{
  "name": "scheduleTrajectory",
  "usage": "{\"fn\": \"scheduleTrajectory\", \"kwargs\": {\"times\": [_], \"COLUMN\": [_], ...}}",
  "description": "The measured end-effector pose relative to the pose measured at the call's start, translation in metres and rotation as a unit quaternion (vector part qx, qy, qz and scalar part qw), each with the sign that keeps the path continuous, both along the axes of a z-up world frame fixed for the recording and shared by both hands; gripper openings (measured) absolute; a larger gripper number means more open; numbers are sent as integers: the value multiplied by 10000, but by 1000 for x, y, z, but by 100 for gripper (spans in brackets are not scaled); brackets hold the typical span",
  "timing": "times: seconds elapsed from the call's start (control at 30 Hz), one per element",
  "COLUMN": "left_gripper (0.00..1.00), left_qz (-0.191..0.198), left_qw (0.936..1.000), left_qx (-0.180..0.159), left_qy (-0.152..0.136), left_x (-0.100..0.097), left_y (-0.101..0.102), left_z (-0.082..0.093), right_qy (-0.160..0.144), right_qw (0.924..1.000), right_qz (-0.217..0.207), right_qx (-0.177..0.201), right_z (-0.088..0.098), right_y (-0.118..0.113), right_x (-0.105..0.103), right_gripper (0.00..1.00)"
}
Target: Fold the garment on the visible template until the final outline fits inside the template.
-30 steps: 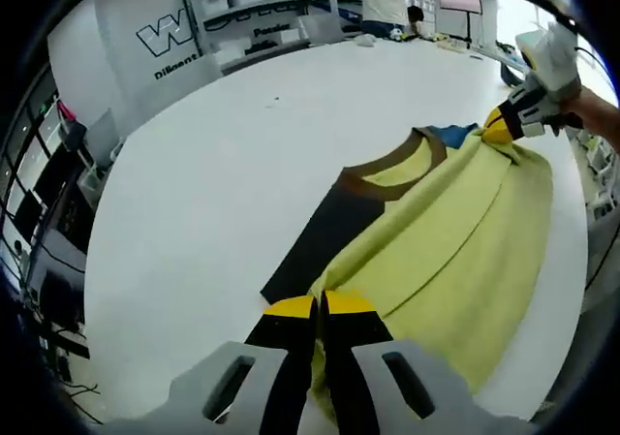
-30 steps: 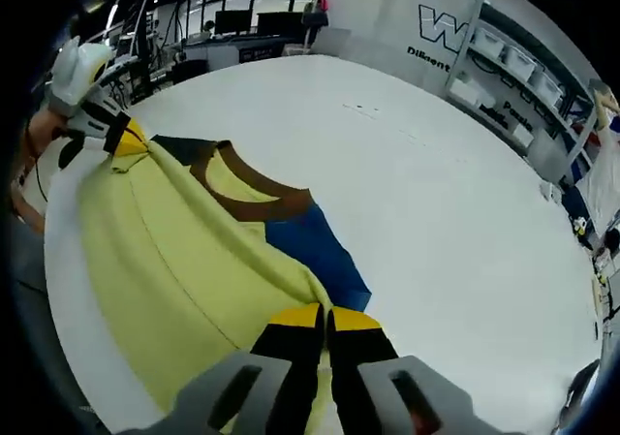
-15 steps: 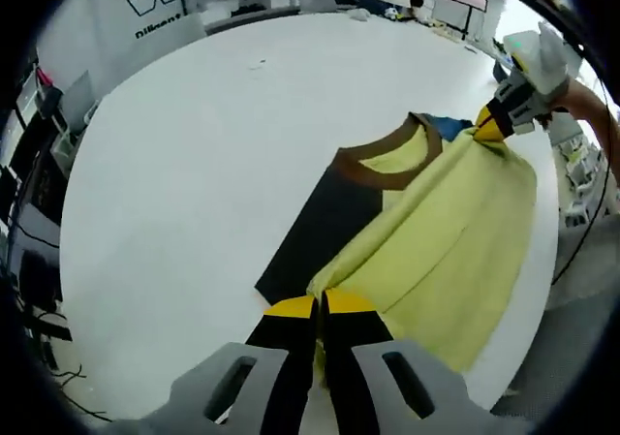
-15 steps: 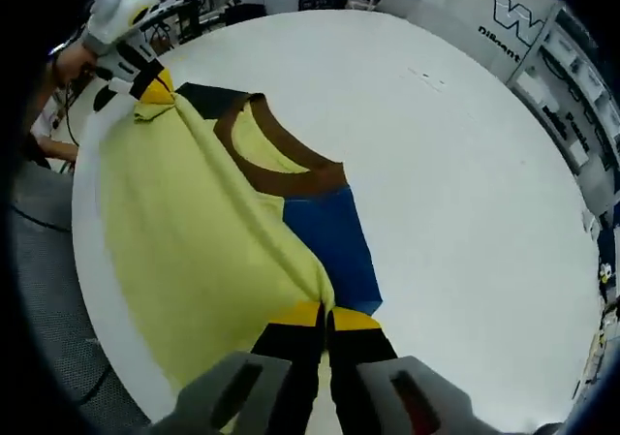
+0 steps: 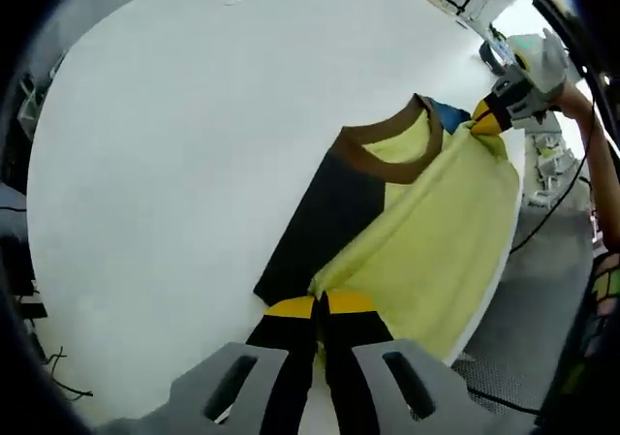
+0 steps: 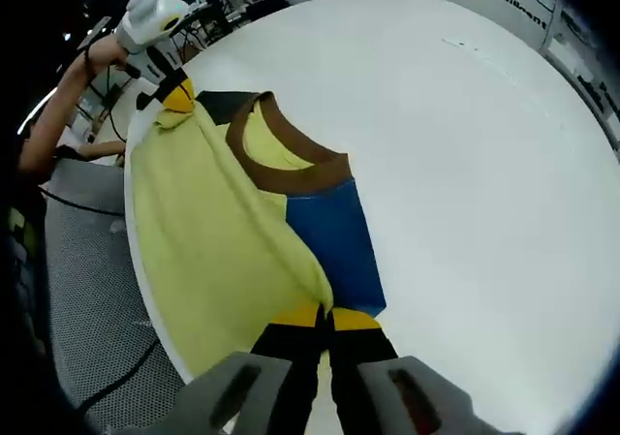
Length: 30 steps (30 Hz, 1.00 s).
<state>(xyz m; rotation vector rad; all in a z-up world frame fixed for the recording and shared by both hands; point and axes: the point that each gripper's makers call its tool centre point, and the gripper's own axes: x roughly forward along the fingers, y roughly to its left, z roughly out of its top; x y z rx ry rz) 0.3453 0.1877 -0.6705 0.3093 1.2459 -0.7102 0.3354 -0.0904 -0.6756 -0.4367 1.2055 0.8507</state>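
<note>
Both claws are pinched tight on the one garment [image 5: 426,251]: the left claw [image 5: 320,306] grips a yellow fold at one end and the right claw [image 6: 326,313] grips it at the other, the yellow cloth stretched between them over the near edge of the white desk [image 5: 174,135]. The single shirt has a brown collar [image 6: 281,159], a dark sleeve [image 5: 325,227] and a blue sleeve [image 6: 334,246] lying flat on the desk. Beyond the desk edge lie grey floor [image 6: 87,290] and a black cable [image 6: 121,372].
</note>
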Motion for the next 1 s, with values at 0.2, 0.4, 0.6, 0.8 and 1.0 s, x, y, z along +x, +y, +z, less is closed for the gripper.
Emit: {"fn": "scheduleTrajectory", "kwargs": {"times": [0.2,0.4,0.6,0.8,1.0], "left_gripper": [17,18,16,21,30], "left_qz": [194,643,989,1589,2066], "left_qw": [9959,9878,9837,9709,9586], "left_qx": [349,355,-235,-1206,-1492], "left_qy": [-808,-1374,-1484,-1325,-1271], "left_x": [7,0,-23,-39,-42], "left_y": [22,45,42,32,35], "left_z": [16,40,48,51,45], "right_qy": [-1397,-2042,-2197,-2053,-1992], "right_qw": [9894,9764,9730,9738,9768], "right_qz": [-113,-531,-633,-898,-769], "right_qx": [373,455,322,384,184], "right_z": [29,61,67,59,50], "right_y": [-1,-12,-19,-22,-21], "right_x": [24,20,3,-18,-33], "right_gripper": [16,19,20,20,20]}}
